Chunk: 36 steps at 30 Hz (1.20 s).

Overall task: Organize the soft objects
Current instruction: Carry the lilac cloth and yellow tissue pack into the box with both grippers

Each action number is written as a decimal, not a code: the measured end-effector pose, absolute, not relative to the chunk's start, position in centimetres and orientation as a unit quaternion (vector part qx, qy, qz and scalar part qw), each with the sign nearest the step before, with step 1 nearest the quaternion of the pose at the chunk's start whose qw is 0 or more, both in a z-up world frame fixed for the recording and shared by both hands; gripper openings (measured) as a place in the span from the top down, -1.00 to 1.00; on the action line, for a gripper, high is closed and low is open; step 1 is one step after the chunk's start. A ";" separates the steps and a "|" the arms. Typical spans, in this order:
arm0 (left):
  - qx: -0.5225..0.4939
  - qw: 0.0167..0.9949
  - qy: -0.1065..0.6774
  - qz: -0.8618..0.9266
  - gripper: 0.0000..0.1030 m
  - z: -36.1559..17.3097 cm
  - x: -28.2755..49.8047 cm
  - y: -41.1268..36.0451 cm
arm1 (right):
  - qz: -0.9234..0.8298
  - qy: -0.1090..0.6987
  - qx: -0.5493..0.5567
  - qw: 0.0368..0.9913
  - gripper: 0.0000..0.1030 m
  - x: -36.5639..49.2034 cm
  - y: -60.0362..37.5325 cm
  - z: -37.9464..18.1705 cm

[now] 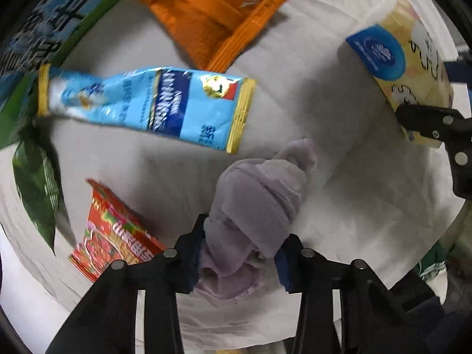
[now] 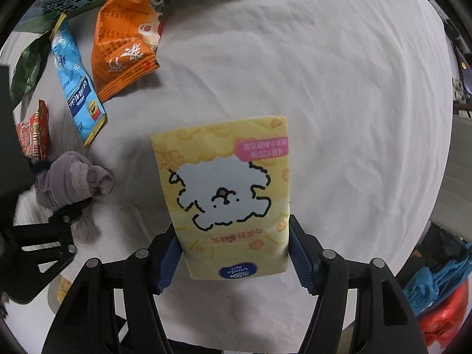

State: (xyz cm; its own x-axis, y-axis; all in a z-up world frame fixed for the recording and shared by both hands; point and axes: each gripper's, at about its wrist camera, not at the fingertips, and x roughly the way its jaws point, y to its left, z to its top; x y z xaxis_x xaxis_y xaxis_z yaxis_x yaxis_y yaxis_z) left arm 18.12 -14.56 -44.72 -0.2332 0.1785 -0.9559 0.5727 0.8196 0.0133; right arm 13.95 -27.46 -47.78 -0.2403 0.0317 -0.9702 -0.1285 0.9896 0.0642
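My left gripper [image 1: 239, 253] is shut on a rolled grey-lilac sock [image 1: 253, 206] and holds it above the white cloth. The sock also shows at the left of the right wrist view [image 2: 70, 180]. My right gripper [image 2: 233, 250] is shut on a yellow tissue pack with a white dog drawing [image 2: 227, 194]. The pack also shows at the right of the left wrist view [image 1: 410, 67], with the right gripper's black finger on it. A blue sachet [image 1: 147, 106], an orange snack bag [image 1: 218, 8] and a red packet [image 1: 112, 236] lie on the cloth.
A white cloth [image 2: 339, 88] covers the table. A green and blue box [image 1: 44, 29] and a dark green packet [image 1: 35, 183] sit at the far left. Blue and red items [image 2: 436, 301] lie off the table edge at lower right.
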 end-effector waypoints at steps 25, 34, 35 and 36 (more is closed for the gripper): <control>-0.017 0.765 0.643 -0.044 0.41 -20.4 11.2 1.5 | 0.055 0.719 0.090 0.687 -0.28 10.8 -30.5 -41.1; -0.044 0.809 0.585 -0.046 0.40 -12.7 12.6 0.6 | 0.098 0.663 0.099 0.735 -0.28 12.6 -28.8 -32.4; -0.045 0.812 0.581 -0.045 0.40 -12.7 13.4 -0.2 | 0.099 0.658 0.099 0.739 -0.28 12.9 -28.1 -30.9; -0.046 0.814 0.577 -0.047 0.40 -12.4 13.7 -0.1 | 0.100 0.654 0.099 0.744 -0.28 13.1 -27.9 -30.3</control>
State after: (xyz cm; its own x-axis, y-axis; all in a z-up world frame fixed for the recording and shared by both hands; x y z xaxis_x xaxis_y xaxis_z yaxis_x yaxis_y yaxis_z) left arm 13.72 -0.10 -12.41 0.3303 -0.1295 -0.9349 0.0223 0.9913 -0.1295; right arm 13.13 -27.88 -30.31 0.1255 0.2787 -0.9521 -0.0201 0.9602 0.2785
